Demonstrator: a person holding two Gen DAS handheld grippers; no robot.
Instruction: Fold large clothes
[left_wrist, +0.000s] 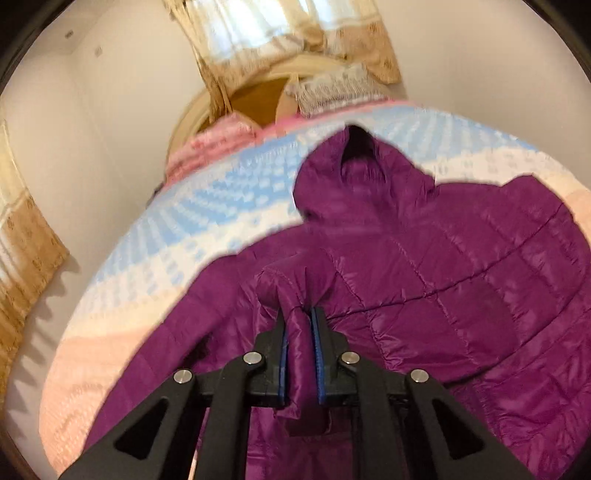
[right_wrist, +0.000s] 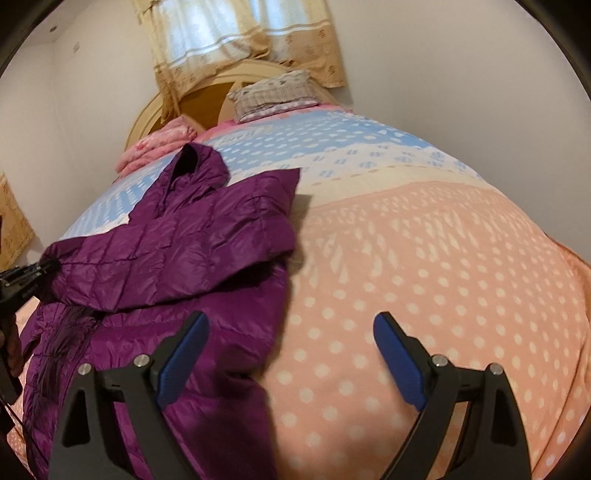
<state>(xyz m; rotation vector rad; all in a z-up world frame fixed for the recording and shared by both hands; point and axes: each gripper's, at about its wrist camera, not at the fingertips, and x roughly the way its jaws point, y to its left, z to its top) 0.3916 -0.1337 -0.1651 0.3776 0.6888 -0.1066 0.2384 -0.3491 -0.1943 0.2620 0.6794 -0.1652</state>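
Note:
A purple quilted hooded jacket (left_wrist: 461, 280) lies spread on the bed, hood toward the headboard. In the left wrist view my left gripper (left_wrist: 300, 314) is shut on a fold of the jacket's sleeve, with fabric pinched between the blue pads. In the right wrist view the same jacket (right_wrist: 177, 258) lies at the left with one sleeve folded across its body. My right gripper (right_wrist: 291, 321) hovers open above the jacket's right edge and the bedspread, holding nothing. The left gripper (right_wrist: 46, 266) shows at the far left edge, gripping the jacket.
The bed (right_wrist: 424, 258) has a peach and blue dotted cover. A grey patterned pillow (right_wrist: 273, 92) and a pink bundle (right_wrist: 155, 146) lie by the curved headboard (right_wrist: 207, 96). Curtains (right_wrist: 240, 40) hang behind. White walls flank the bed.

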